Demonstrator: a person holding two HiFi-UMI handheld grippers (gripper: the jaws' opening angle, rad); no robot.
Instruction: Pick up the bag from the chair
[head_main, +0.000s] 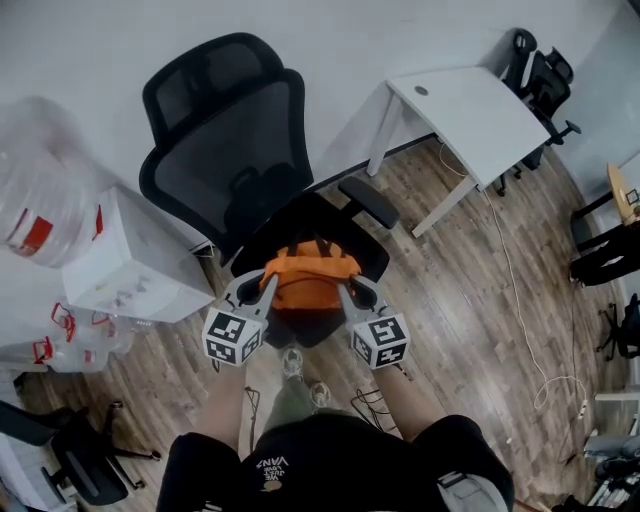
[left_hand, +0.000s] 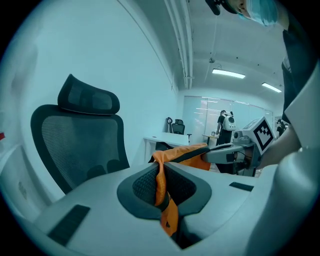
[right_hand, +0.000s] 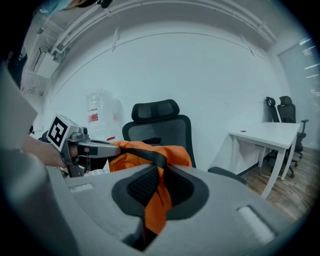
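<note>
A person stands over a black mesh chair (head_main: 225, 130) on a wood floor (head_main: 480, 300), a tool in each hand, both clamped onto an orange bag (head_main: 308, 280). The bag sits between the two tools, over the front of the seat (head_main: 300, 212); whether it rests on the seat or hangs clear of it cannot be told.

The left tool (head_main: 262, 290) grips the bag's left side. In the left gripper view its jaws are pressed together on a fold of orange fabric (left_hand: 161, 182), which runs down through the gap between the dark pads (left_hand: 145, 185).

The right tool (head_main: 352, 292) grips the bag's right side. In the right gripper view its jaws are likewise closed tight on orange fabric, with a black strap (right_hand: 150, 157) crossing the top of the bag just beyond the tips. Each tool shows in the other's view, holding the far end of the bag at about the same height.

The chair's backrest and headrest rise behind the bag, and one armrest (head_main: 368, 202) juts out just to the right. A white desk (head_main: 470, 110) stands well apart at the right by the wall. At the left are a clear jug (head_main: 40, 190) and a white box (head_main: 130, 260). The person's shoes (head_main: 300, 375) show on the floor below the tools.
</note>
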